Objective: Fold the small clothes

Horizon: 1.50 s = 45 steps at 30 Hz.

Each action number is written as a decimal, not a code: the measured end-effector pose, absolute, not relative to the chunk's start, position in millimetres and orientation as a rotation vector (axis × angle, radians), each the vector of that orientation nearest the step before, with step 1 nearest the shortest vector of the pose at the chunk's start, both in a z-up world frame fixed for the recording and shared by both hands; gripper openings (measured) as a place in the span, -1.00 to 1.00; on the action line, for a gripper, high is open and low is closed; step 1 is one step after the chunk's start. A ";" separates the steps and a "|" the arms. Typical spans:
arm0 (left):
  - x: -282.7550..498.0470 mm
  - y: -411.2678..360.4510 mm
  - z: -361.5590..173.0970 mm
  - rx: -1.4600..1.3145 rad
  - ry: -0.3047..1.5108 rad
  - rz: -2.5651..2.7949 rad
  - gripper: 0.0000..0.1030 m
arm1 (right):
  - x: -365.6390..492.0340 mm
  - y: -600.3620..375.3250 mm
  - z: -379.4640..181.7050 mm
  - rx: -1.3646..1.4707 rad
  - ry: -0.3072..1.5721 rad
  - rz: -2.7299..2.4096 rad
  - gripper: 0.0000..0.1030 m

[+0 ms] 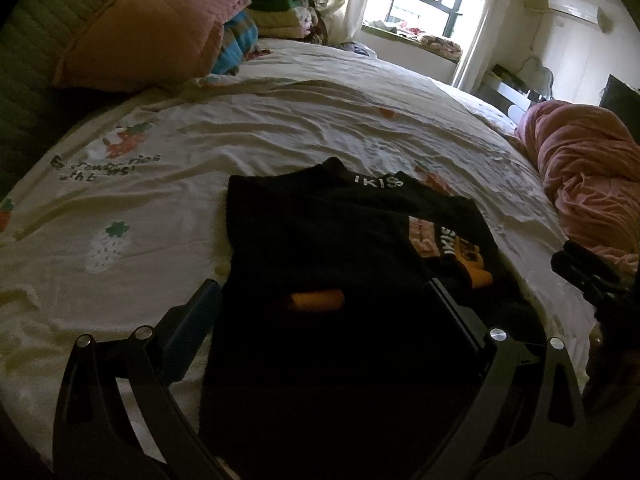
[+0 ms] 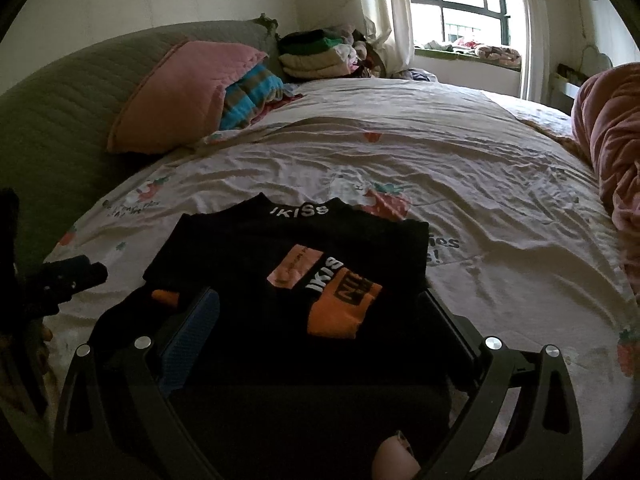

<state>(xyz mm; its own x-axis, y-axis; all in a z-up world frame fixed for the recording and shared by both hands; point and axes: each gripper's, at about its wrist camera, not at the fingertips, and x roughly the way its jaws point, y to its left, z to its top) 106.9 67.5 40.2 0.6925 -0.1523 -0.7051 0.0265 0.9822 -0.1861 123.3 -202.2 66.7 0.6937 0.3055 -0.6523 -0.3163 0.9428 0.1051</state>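
Note:
A small black shirt [image 1: 320, 232] with a white "IKISS" collar and orange and pink patches lies partly folded on the bed sheet [image 1: 280, 132]; it also shows in the right wrist view [image 2: 280, 252]. My left gripper [image 1: 324, 284] is open, its fingers straddling the shirt's near left part just above the cloth. My right gripper [image 2: 320, 296] is open, its fingers either side of the shirt's near right part. The other gripper shows at each view's edge: the right gripper [image 1: 580, 268], the left gripper [image 2: 64, 280].
A pink pillow [image 1: 148, 36] and a blue striped cloth [image 1: 240, 40] lie at the headboard. A pile of folded clothes [image 2: 316, 56] sits at the far corner. A bunched pink blanket [image 1: 592, 172] lies on the right. A window [image 2: 460, 0] is behind.

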 end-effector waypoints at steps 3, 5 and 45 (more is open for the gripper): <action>101.4 68.7 41.1 -0.156 0.802 -0.088 0.81 | 116.1 -203.6 67.6 -0.026 0.727 0.349 0.91; 97.5 69.3 41.4 -0.148 0.801 -0.084 0.81 | 112.4 -205.2 66.9 -0.031 0.730 0.350 0.91; 18.1 97.4 -9.6 -0.132 0.930 -0.040 0.81 | 49.8 -227.2 10.0 -0.116 0.920 0.348 0.91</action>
<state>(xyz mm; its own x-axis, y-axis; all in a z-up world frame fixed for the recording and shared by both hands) 18.1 97.4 -9.6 0.5979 -0.0913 -0.7964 -0.0226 0.9912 -0.1306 49.8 -227.2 10.0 0.5548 0.2448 -0.7952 -0.3432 0.9380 0.0493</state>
